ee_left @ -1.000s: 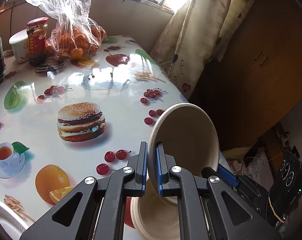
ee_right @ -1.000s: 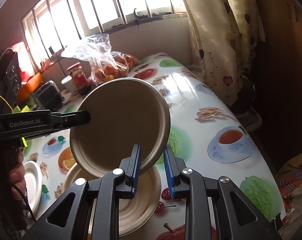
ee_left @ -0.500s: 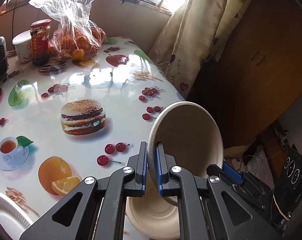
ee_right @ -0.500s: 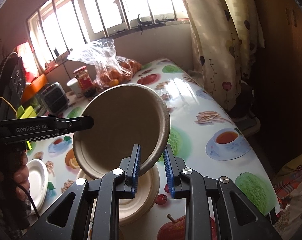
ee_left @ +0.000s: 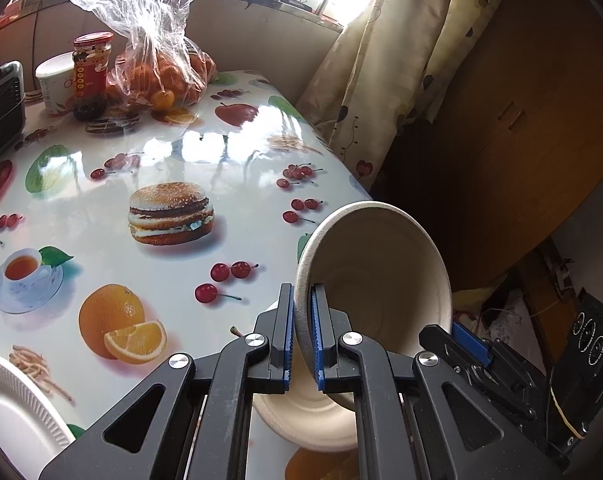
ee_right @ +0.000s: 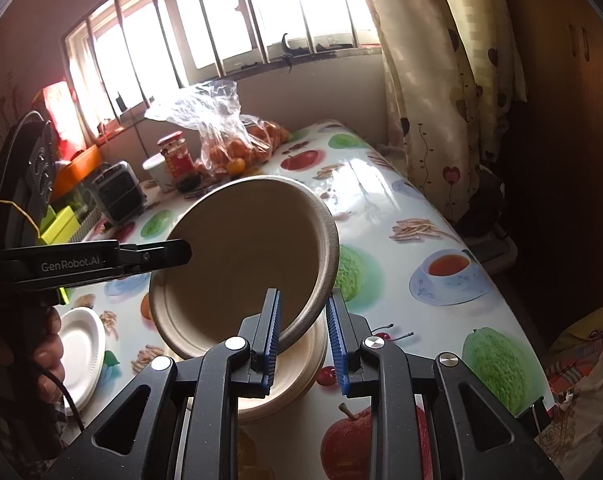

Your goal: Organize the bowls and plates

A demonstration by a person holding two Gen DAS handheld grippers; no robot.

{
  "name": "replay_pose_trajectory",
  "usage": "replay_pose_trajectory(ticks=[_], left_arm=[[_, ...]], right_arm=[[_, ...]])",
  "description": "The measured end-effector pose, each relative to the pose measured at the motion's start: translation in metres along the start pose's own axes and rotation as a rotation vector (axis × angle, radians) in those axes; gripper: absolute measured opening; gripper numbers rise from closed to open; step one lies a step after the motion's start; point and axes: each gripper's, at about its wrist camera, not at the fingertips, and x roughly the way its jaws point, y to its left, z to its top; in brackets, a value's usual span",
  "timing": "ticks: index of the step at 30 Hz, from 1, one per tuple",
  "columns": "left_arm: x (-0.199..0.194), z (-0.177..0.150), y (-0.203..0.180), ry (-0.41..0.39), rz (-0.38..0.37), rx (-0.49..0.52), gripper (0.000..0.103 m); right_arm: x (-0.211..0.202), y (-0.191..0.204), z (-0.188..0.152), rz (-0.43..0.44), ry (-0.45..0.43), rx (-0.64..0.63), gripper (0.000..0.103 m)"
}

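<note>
The fingers [ee_left: 287, 340] of the left gripper [ee_left: 301, 340] are pinched nearly together on the rim of a tan pulp bowl [ee_left: 375, 280], which hangs tilted, its mouth turned toward the right gripper [ee_right: 303, 336]; that one's blue pads stand a fair way apart with the far edge of the same bowl [ee_right: 241, 264] lying between them, and whether either pad touches it cannot be told. Directly under the lifted bowl a stack of similar pulp dishes [ee_right: 297, 364] rests on the fruit-print tablecloth [ee_left: 141, 160], near the table's edge. A white foam plate [ee_right: 79, 348] lies well apart to the left, and a bag of oranges [ee_left: 157, 76], a red-lidded jar [ee_left: 89, 76] and a white tub [ee_left: 55, 80] stand at the far end. The likely risks: a thin rim held at one point may twist or slip; if the right pads close off-centre they could crumple the soft wall; and lowering it still tilted might nudge the stack toward the edge
</note>
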Motion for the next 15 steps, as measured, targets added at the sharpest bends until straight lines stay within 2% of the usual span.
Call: replay_pose_trajectory(ticks=[15], left_arm=[[-0.003,-0.024,0.004,0.017,0.020,-0.014,0.008]], right_arm=[[-0.006,0.007,-0.017,0.002,0.011,-0.010,0.022]])
